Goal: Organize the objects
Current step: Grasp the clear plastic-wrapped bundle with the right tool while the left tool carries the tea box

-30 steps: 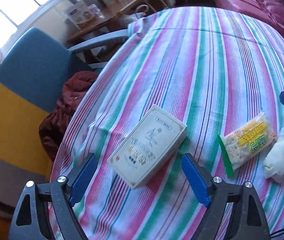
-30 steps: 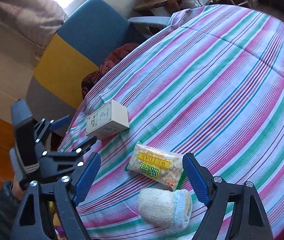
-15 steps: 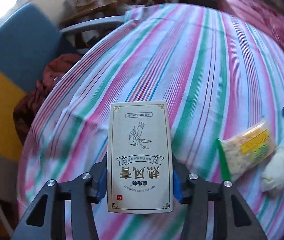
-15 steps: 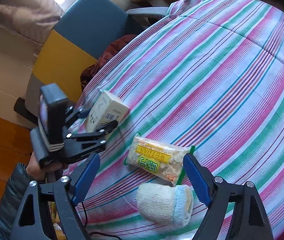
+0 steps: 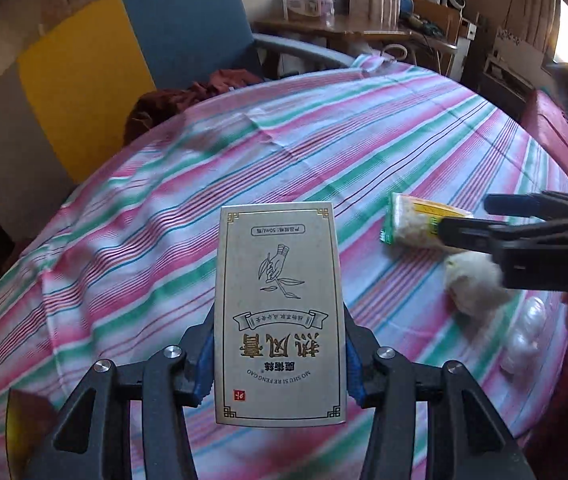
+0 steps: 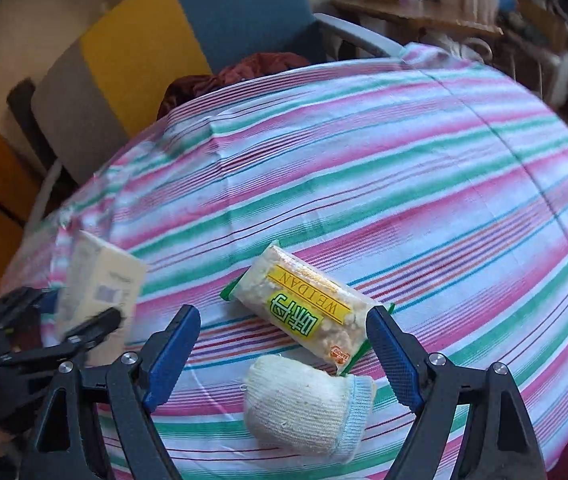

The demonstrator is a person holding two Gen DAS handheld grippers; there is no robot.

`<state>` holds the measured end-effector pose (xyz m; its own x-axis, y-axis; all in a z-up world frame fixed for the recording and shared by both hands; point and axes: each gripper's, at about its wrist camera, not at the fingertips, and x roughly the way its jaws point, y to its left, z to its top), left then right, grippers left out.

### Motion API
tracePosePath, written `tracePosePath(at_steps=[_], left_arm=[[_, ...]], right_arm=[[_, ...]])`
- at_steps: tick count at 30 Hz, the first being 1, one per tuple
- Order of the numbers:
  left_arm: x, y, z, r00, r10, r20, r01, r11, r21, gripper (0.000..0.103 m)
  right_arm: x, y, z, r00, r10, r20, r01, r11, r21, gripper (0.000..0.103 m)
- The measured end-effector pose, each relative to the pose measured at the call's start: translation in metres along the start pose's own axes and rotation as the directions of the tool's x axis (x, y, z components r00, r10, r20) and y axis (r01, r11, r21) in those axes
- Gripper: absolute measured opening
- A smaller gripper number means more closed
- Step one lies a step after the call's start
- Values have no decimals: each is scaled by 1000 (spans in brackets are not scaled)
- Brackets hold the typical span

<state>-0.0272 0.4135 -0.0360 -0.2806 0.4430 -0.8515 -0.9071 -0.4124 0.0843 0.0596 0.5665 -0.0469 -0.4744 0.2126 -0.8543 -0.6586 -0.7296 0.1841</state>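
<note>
The left gripper (image 5: 280,364) has closed on the flat cream box (image 5: 278,316) and squeezes it by its two long sides. The box is lifted off the striped tablecloth (image 5: 204,208), and its printed front with gold letters faces the camera, upside down. In the right wrist view the same box (image 6: 100,284) shows blurry at the near left edge of the table, pinched in the black tool. The right gripper (image 6: 280,354) hangs with its blue pads (image 6: 172,352) spread wide apart and nothing pressed between them. Below it, on the cloth, lie a snack packet (image 6: 307,312) with a yellow and green label and a rolled white sock (image 6: 307,404). The sock lies nearer than the packet and just beside it. Far off to the left stands a blue and yellow chair (image 6: 188,36) with a dark red cloth (image 6: 236,76) on its seat.
</note>
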Motion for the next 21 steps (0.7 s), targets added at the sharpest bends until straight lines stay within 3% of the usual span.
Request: tracePosePath(at_steps=[3, 10, 14, 21], left_arm=[[-31, -3, -17, 999, -2, 36, 4, 999, -44, 51], [-59, 10, -40, 997, 6, 81, 7, 986, -164, 51], [-78, 21, -62, 995, 11, 94, 12, 970, -245, 51], [-93, 14, -105, 997, 17, 81, 4, 967, -256, 51]], right_arm=[[-1, 14, -3, 999, -41, 27, 42, 996, -77, 86], [-5, 29, -6, 991, -98, 94, 113, 980, -164, 86], [-5, 34, -7, 988, -100, 114, 121, 975, -188, 86], [-4, 34, -4, 992, -54, 111, 75, 978, -193, 86]])
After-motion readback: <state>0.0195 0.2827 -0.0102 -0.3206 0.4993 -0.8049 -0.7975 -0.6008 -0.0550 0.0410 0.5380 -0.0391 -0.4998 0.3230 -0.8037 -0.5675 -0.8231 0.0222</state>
